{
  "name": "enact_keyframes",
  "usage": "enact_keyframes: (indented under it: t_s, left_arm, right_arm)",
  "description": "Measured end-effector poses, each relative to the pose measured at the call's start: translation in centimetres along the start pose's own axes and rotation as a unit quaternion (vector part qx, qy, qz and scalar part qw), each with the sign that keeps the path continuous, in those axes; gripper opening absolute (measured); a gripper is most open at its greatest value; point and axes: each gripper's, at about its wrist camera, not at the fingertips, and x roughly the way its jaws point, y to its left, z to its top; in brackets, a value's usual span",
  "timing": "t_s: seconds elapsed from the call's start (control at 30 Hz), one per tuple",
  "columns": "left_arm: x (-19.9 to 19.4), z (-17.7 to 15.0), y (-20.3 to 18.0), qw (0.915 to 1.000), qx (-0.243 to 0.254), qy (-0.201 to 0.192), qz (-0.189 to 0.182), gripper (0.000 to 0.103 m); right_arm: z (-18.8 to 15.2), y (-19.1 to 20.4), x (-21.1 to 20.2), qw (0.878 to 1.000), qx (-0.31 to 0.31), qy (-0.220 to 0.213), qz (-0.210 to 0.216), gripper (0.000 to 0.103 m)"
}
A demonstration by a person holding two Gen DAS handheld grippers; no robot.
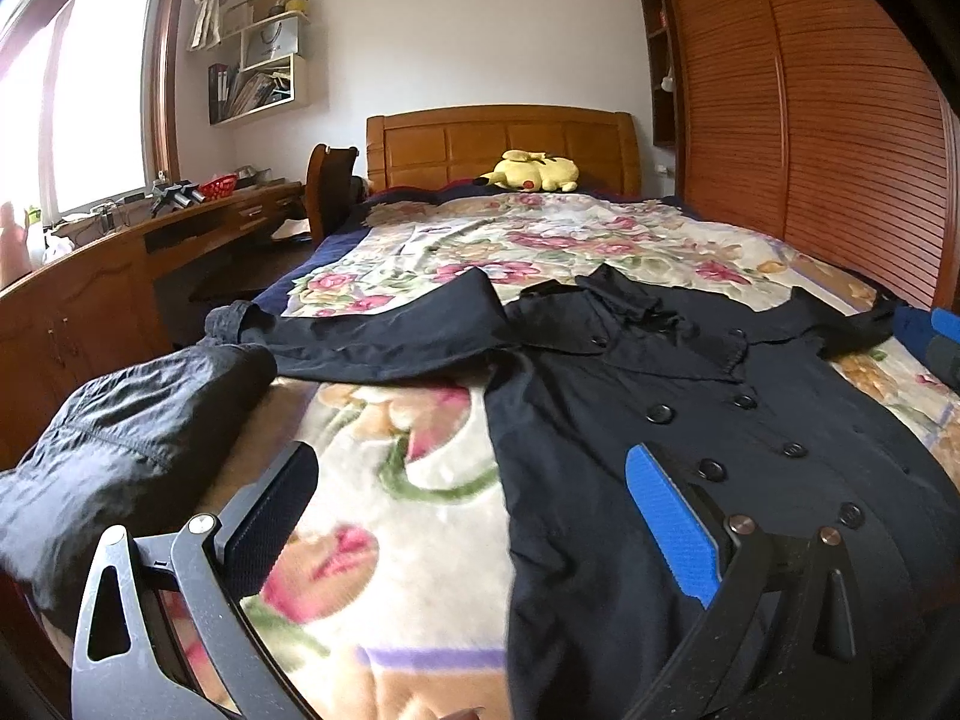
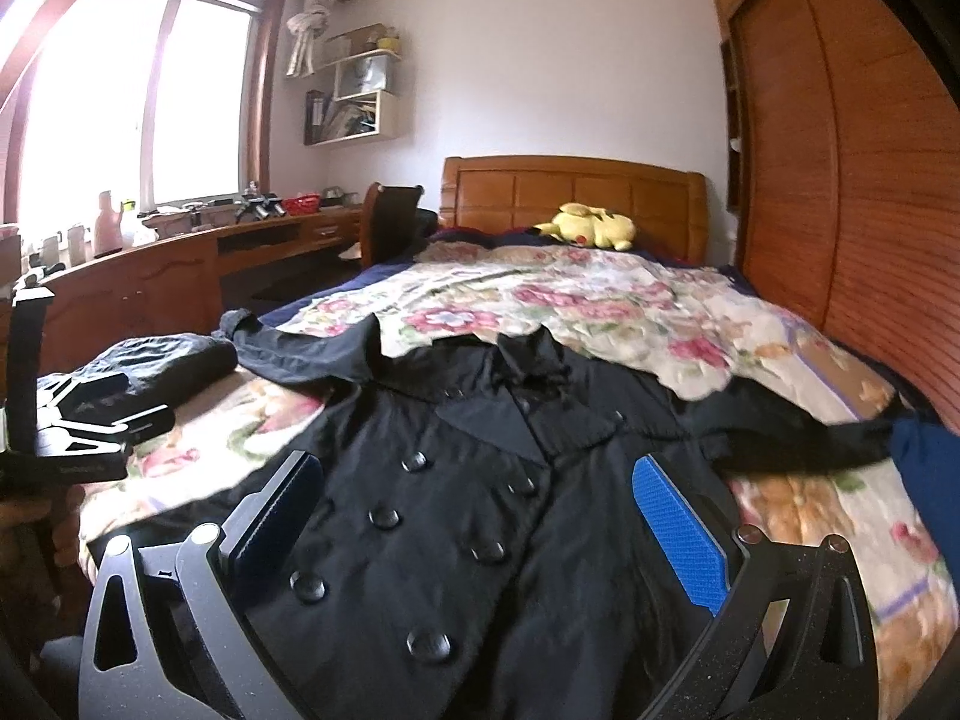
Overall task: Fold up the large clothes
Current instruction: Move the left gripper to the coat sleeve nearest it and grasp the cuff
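Flat on the bedspread (image 1: 390,516), black coat (image 2: 456,516) beneath both grippers' wide, empty fingers (image 2: 678,531).

Home bedroom: bed (image 1: 540,252), wardrobe (image 1: 810,120).

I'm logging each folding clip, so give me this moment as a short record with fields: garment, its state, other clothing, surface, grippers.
garment: black double-breasted coat
state: spread flat, front up, buttoned, sleeves out to both sides, not yet folded
other clothing: dark bundle beside the coat's sleeve
surface: floral blanket on the bed
left gripper: open, holding nothing
right gripper: open, above the coat's front
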Motion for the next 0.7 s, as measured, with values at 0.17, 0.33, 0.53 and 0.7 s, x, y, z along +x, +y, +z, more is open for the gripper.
enact_keyframes:
  t_s: [0.17,0.33,0.53,0.7]
  left_arm:
    - [1.9,1.1,1.6,1.0000,0.004,0.005,0.006,0.103]
    - [3.9,1.8,3.3,0.9998,-0.001,0.020,0.004,0.103]
    - [7.2,2.9,5.1,0.9991,0.004,0.040,0.012,0.103]
    - [10.7,3.8,5.8,0.9976,0.012,0.064,0.022,0.103]
  right_arm:
    - [0.8,0.7,2.2,1.000,-0.013,0.004,0.008,0.103]
    - [2.0,1.8,4.6,1.000,-0.023,0.010,0.014,0.103]
    - [3.1,2.6,8.4,0.999,-0.021,0.022,0.034,0.103]
    - [3.0,2.9,11.9,0.997,-0.029,0.043,0.049,0.103]
